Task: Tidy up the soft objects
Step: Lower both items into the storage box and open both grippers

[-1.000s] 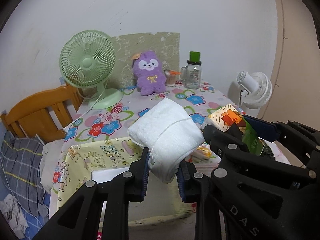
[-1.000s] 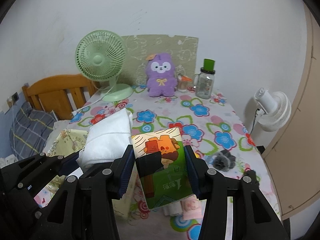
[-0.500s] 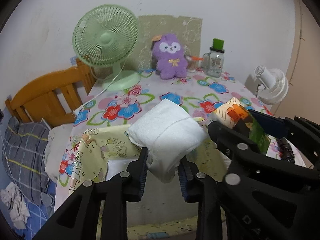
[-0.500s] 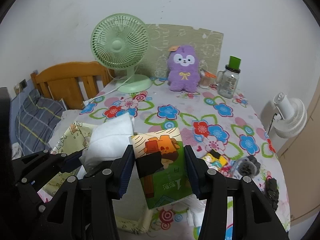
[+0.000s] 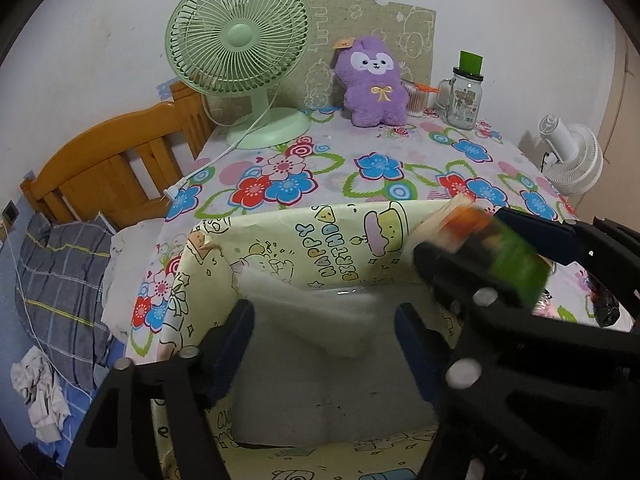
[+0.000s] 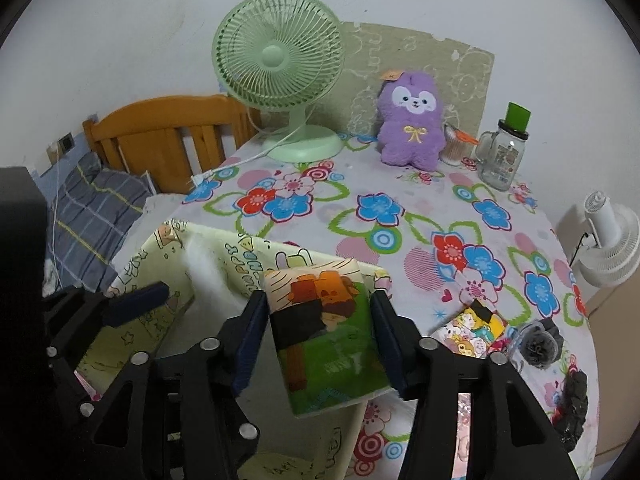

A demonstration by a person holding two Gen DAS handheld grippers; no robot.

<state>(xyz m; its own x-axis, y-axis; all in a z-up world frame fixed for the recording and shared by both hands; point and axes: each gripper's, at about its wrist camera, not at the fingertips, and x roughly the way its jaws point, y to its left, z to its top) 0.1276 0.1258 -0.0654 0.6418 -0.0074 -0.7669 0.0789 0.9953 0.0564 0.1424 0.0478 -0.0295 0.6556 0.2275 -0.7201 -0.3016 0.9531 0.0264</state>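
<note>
My left gripper (image 5: 324, 344) has just opened wide, dropping the white pack (image 5: 316, 320) into the yellow box (image 5: 280, 248) (blurred mid-fall), so my right gripper (image 6: 318, 340), jaws just easing around the green tissue pack (image 6: 328, 336), should release it squarely beside.

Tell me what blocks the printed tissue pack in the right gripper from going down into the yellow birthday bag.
Nothing visible does. The tissue pack sits between the right hand-held gripper pads, right over the open yellow bag. The white pack already lies inside, off to the left side, under the left hand-held gripper, whose jaws have just been opening.

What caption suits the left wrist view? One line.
Left tongs, jaws just opened, let the white pack lie loose between them inside the birthday-print box.
</note>
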